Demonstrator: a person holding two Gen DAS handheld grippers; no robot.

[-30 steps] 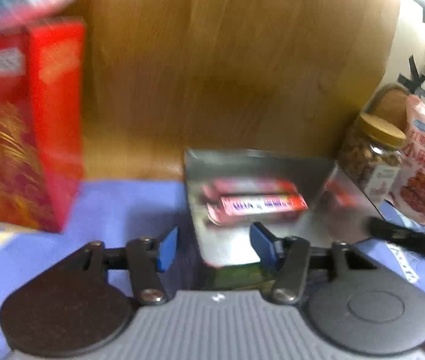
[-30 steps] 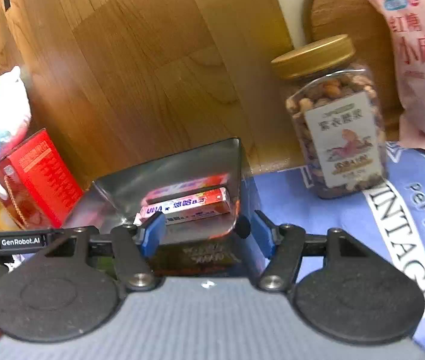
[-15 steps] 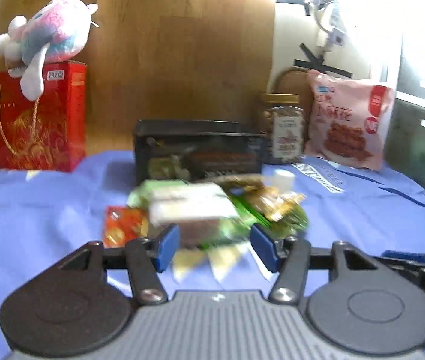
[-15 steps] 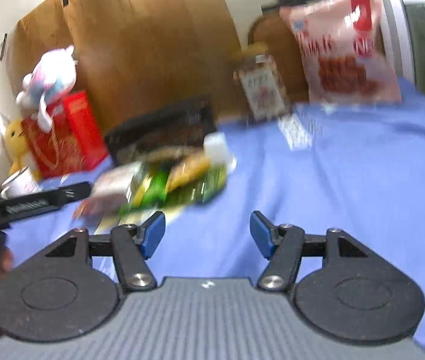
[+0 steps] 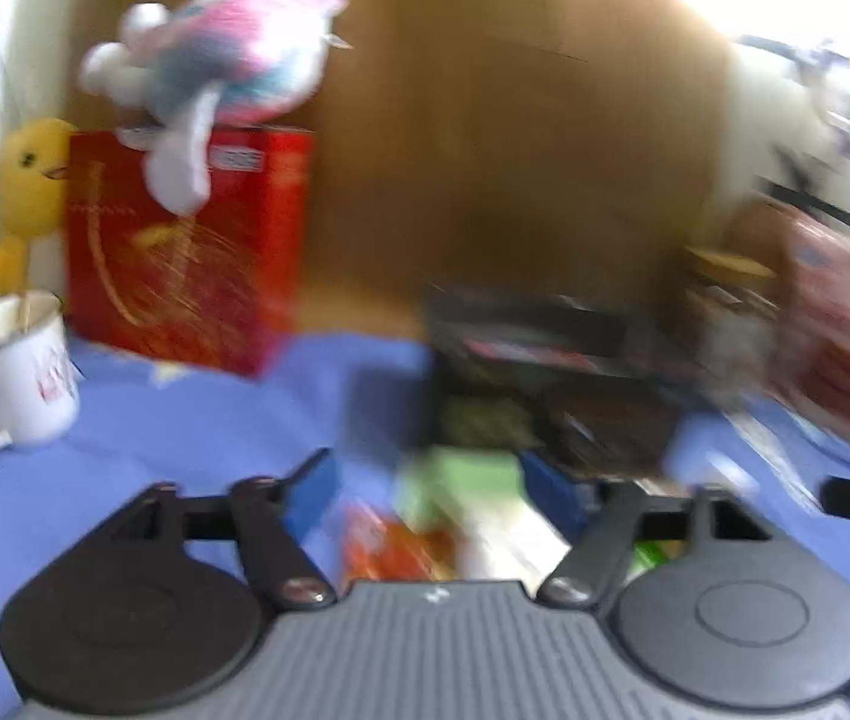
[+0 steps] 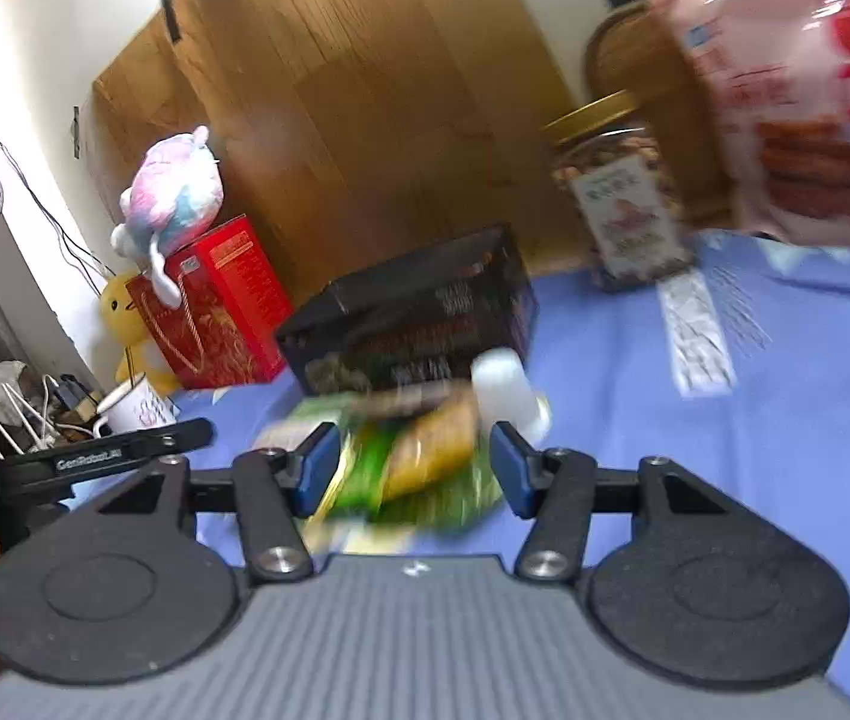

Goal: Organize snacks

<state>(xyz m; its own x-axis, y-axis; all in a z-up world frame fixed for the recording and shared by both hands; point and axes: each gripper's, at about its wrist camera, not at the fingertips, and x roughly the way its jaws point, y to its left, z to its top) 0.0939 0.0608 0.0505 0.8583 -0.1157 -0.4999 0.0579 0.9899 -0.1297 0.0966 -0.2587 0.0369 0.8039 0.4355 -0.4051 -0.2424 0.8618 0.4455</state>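
A black snack box point(image 6: 413, 312) stands open on the blue cloth, with a heap of snack packets point(image 6: 419, 450) in front of it. My right gripper point(image 6: 414, 471) is low over the heap, its jaws closing around green and yellow packets, and the pads are not seen pressing on them. In the blurred left wrist view my left gripper point(image 5: 430, 489) faces the same box point(image 5: 550, 372). Its jaws are opening wide over green and orange packets point(image 5: 466, 480), which lie between them untouched.
A nut jar point(image 6: 622, 192) and a pink snack bag point(image 6: 796, 96) stand at the back right. A red box point(image 5: 185, 252) topped by a plush toy point(image 5: 227, 42), a yellow duck point(image 5: 29, 180) and a white mug point(image 5: 17, 372) are on the left. A small white cup point(image 6: 505, 390) sits by the heap.
Both grippers backed away from the box's inside, then came in low over the packet heap. The left jaws have spread wider and the right jaws have narrowed a little.
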